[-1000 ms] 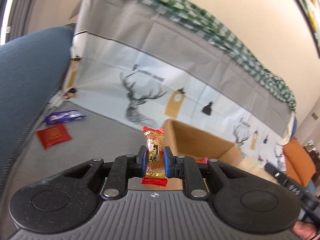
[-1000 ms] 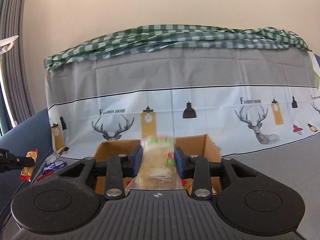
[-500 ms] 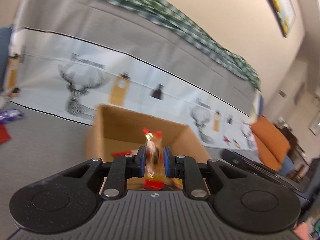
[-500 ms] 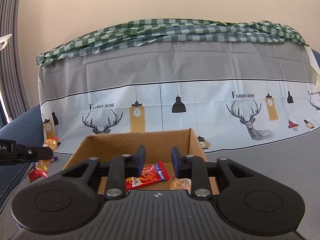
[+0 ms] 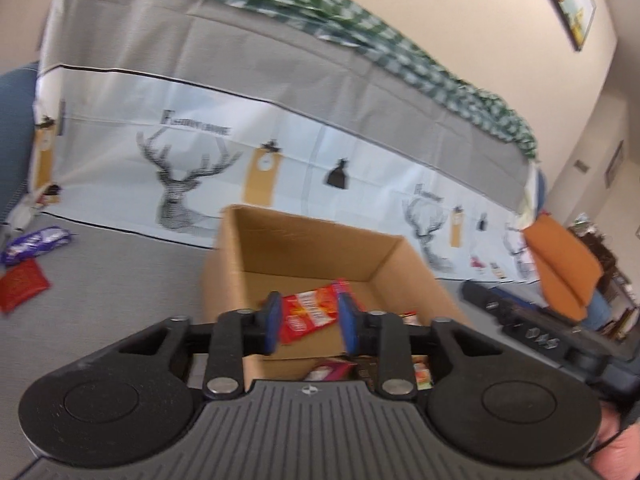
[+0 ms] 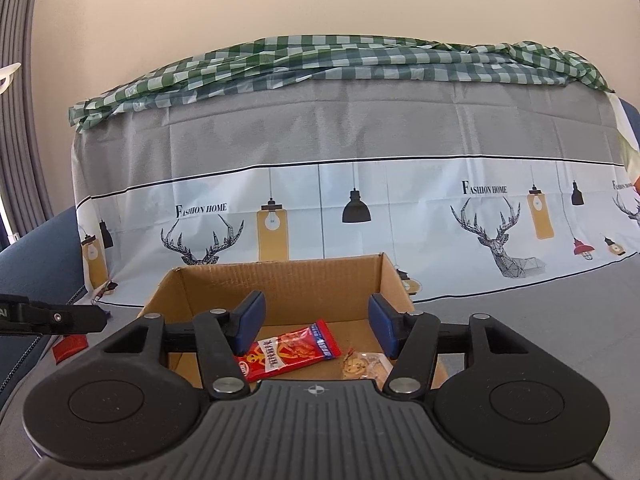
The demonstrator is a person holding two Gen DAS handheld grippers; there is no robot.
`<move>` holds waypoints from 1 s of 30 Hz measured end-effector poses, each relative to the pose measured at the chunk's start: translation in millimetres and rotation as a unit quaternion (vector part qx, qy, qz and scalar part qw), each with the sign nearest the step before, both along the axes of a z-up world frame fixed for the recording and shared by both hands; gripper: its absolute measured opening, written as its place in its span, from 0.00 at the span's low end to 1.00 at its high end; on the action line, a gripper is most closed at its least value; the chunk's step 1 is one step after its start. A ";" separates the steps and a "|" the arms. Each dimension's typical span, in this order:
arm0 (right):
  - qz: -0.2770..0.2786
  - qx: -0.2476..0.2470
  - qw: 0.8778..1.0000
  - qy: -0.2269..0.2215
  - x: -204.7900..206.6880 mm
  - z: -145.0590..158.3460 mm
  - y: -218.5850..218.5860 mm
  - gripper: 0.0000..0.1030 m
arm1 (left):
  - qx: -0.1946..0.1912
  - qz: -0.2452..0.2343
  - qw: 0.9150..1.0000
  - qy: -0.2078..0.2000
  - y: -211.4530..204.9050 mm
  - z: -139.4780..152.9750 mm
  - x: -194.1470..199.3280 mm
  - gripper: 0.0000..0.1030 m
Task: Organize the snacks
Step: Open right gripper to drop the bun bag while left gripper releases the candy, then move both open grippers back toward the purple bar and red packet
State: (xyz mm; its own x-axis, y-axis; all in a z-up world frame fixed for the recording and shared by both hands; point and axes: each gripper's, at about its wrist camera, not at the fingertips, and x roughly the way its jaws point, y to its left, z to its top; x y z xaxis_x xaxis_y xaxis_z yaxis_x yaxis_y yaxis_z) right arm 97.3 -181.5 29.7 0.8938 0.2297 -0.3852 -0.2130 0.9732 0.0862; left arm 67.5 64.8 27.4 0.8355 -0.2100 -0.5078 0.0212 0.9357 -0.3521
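Grippers both over the cardboard box (image 6: 280,280): I read my left gripper (image 5: 307,322) parted, empty; right gripper (image 6: 314,326) spread wide, empty. Red snack packet (image 6: 288,350) lies on the box floor beside a clear cookie wrapper (image 6: 362,365).

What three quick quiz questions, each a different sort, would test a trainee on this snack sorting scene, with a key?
1. True or false: the left gripper grips a candy.
2. Which lies in the cardboard box? A) red snack packet B) purple packet C) orange cushion
3. Fill in: the right gripper stands ____ above the box.

Key: 1 false, its jaws are apart and empty; 2 A; 3 open.
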 end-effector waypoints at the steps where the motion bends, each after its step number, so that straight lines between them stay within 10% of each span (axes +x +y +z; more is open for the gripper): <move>1: 0.002 0.000 1.000 -0.002 -0.5 0.5 2.8 0.57 | 0.006 0.009 1.000 0.004 6.6 -2.0 0.0 0.24; 18: 0.120 0.073 0.990 0.016 -8.9 1.6 105.6 0.45 | 0.097 0.201 0.972 0.079 149.0 -59.1 49.7 0.26; 30: 0.177 0.009 0.982 0.065 -14.3 -21.0 202.7 0.45 | 0.218 0.195 0.953 0.078 176.4 -85.3 94.3 0.65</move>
State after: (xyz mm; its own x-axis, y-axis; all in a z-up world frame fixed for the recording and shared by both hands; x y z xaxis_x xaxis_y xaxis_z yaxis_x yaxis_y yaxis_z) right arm 83.0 21.2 8.7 0.7001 0.5251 -0.4838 -0.5242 0.8381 0.1511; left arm 161.7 241.2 -57.9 0.7146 0.3602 -0.5997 -0.3792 0.9198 0.1006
